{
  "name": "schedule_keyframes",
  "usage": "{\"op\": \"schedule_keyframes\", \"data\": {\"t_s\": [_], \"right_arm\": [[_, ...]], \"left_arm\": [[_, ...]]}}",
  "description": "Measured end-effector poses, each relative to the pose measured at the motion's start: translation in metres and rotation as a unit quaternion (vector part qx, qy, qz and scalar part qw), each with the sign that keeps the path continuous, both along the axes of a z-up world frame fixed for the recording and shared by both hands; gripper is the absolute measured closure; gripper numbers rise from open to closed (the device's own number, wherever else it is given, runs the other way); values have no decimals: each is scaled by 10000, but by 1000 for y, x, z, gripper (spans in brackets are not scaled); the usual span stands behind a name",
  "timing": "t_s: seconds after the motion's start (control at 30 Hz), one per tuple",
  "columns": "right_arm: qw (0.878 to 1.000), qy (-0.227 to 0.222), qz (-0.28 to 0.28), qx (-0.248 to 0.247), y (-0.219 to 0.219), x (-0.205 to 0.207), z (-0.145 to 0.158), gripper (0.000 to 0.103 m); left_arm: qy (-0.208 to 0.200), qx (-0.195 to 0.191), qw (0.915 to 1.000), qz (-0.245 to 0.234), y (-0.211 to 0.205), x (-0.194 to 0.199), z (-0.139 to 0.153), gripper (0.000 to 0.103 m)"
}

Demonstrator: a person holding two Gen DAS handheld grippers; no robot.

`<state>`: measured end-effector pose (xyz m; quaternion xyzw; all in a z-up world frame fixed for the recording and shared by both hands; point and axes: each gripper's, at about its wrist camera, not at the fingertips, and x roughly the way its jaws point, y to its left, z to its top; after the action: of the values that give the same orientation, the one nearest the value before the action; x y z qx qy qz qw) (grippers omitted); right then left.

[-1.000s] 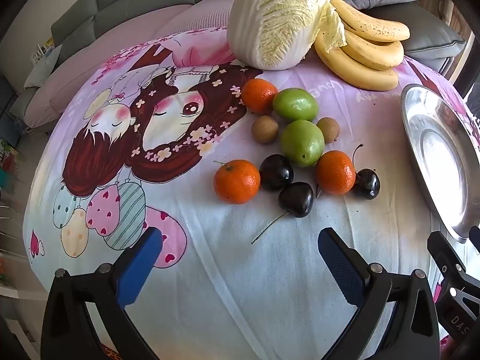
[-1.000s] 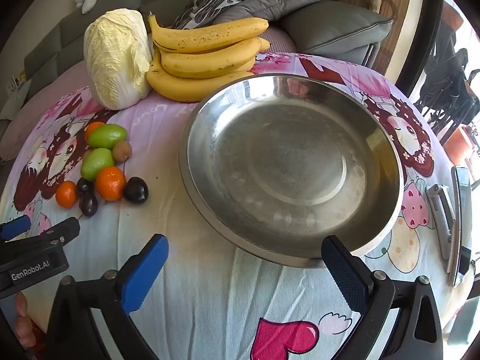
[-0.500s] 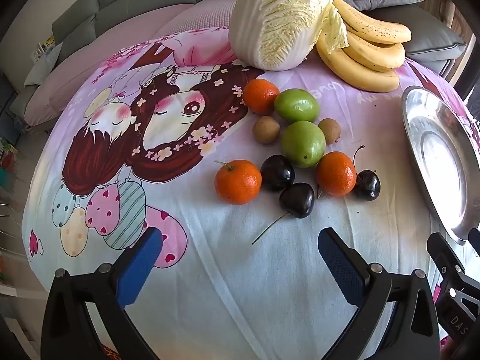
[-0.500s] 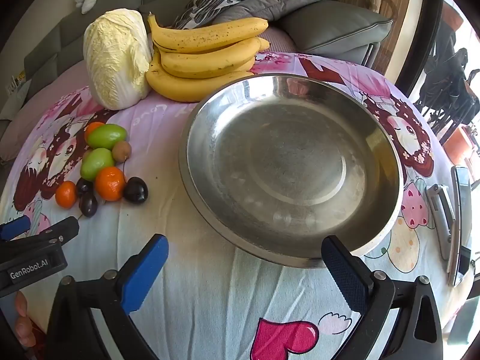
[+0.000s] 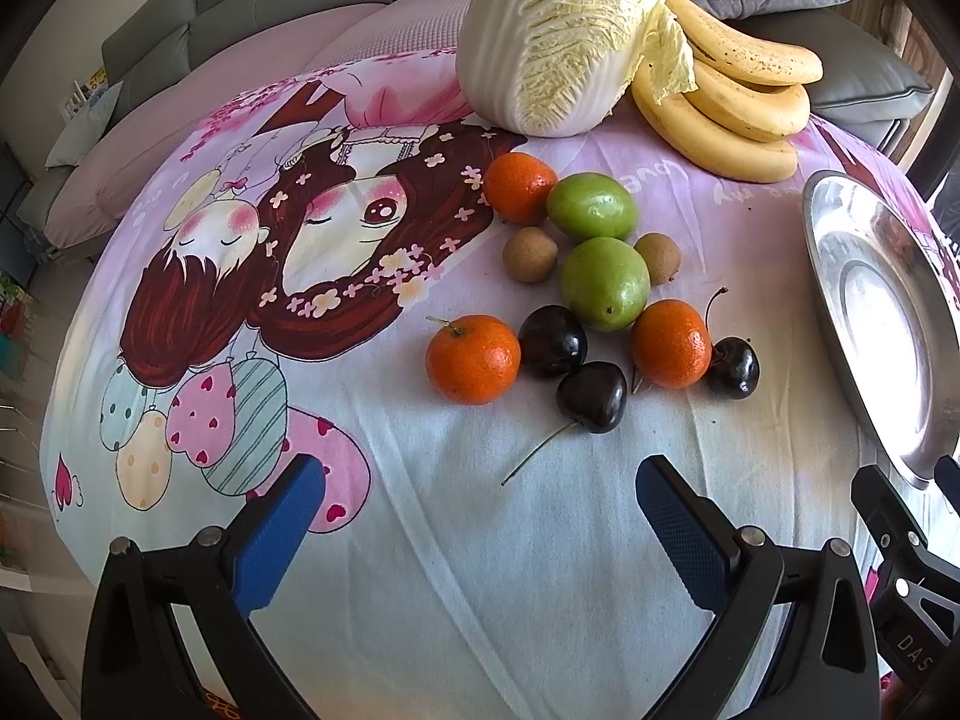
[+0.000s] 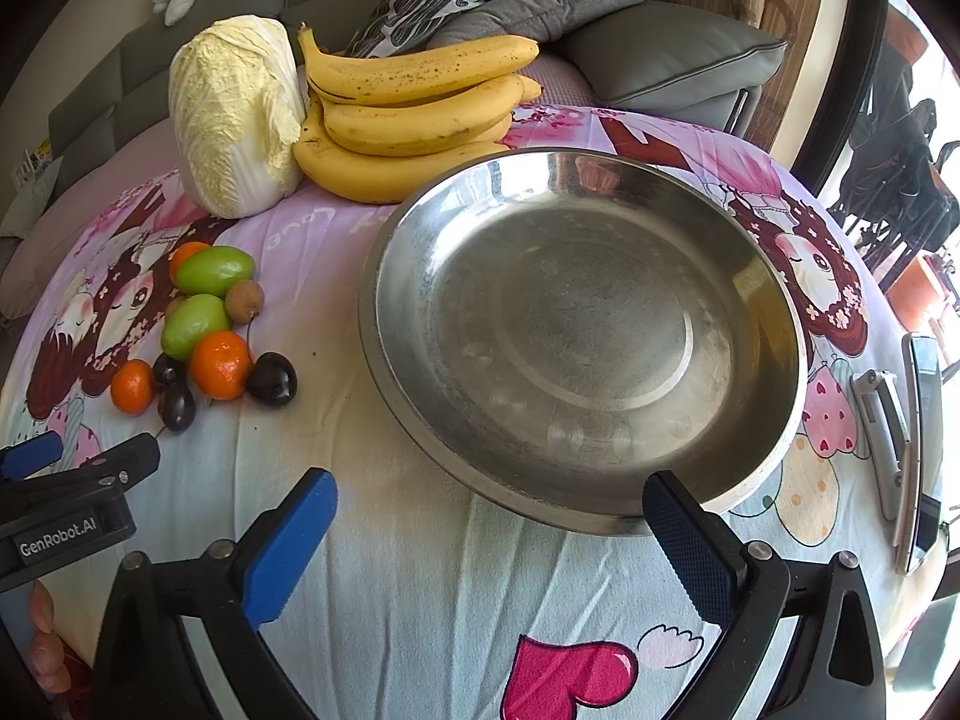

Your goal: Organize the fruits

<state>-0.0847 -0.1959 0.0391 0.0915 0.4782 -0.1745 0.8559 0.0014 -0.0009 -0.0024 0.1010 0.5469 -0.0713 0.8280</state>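
Left gripper (image 5: pixel 480 507) spread wide, holding nothing, near fruit (image 5: pixel 605 283), right gripper (image 6: pixel 489 510) spread, empty, before bowl (image 6: pixel 384 252)

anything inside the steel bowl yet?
No. The steel bowl shows bare metal across its whole floor; all small fruit lies on the cloth to its left. Whatever is under the bowl is hidden.

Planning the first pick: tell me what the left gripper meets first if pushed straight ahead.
Probably the dark cherry with the long stem, nearest fruit between the open left gripper fingers; only bare printed cloth lies before it. Depth is uncertain.
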Motion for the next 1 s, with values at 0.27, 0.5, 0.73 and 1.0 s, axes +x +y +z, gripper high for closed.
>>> {"op": "schedule_keyframes", "data": {"t_s": [0.27, 0.5, 0.73, 1.0], "right_arm": [[10000, 1, -1, -6, 0, 0, 0, 0], [10000, 5, -6, -15, 1, 0, 0, 0], [10000, 7, -12, -24, 1, -1, 2, 0], [10000, 5, -14, -26, 0, -1, 1, 0]], "left_arm": [[13, 7, 10000, -15, -1, -1, -1, 0], [46, -3, 10000, -23, 0, -1, -2, 0], [68, -31, 10000, -57, 0, -1, -2, 0], [91, -158, 9998, -81, 1, 0, 0, 0]]}}
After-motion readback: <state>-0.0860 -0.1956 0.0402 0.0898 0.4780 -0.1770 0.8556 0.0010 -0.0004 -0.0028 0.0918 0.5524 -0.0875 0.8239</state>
